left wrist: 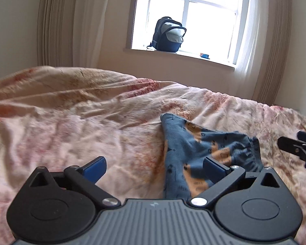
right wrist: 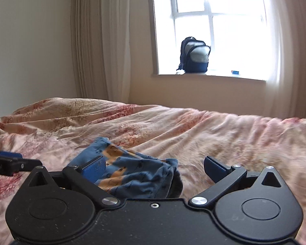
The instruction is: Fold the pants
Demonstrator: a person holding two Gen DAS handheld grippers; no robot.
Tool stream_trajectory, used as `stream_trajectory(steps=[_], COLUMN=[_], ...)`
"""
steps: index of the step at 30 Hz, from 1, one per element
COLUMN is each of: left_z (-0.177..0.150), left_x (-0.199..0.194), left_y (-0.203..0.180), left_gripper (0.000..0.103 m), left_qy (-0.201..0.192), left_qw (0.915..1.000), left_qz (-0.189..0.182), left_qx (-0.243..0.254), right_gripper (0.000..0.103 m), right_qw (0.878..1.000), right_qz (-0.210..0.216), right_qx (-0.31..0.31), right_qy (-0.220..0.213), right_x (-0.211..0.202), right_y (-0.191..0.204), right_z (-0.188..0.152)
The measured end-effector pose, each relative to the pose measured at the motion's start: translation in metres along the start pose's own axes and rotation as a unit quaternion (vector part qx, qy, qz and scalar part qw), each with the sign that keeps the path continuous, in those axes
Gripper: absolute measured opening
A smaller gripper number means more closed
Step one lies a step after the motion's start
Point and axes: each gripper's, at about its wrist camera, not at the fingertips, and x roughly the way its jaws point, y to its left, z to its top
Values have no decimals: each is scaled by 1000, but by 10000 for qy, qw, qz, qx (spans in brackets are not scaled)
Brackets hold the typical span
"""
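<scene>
On the rumpled floral bedspread [left wrist: 71, 112] beneath the window [left wrist: 189, 16] lie blue pants [left wrist: 193, 149].

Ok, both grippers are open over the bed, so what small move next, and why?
Probably pull both back and check the fold. The pants lie bunched on the bedspread, and the left gripper and right gripper stand wide open with nothing pinched, so I'd inspect before regrasping.

Both wrist views low over the bed [left wrist: 71, 112], facing the window [right wrist: 214, 30], sharing the pants [left wrist: 193, 153]
</scene>
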Motion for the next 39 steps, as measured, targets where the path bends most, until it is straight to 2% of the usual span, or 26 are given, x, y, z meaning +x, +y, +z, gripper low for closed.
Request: stream_trajectory(steps=[7, 13, 29, 34, 39], left_z=[-29, -48, -58, -61, -63], left_x=[-45, -55, -44, -38, -35], left_y=[-5, -1, 13, 16, 17], left_gripper=[103, 103, 103, 103, 103], left_qy=[-180, -110, 84, 296, 340], left_qw=[9985, 9989, 9996, 9994, 9990], left_qz=[206, 181, 183, 190, 282], left_qx=[476, 413, 220, 63, 87], right_gripper=[102, 102, 102, 102, 102], right_qw=[9994, 9995, 9999, 9999, 9998], right_qz=[-80, -141, -97, -87, -81], right_qx=[-244, -205, -67, -60, -25], right_qy=[-233, -217, 89, 136, 186], right_x=[-58, -78, -67, -66, -64], right_y=[40, 53, 50, 50, 47], right_z=[-23, -41, -48, -50, -51])
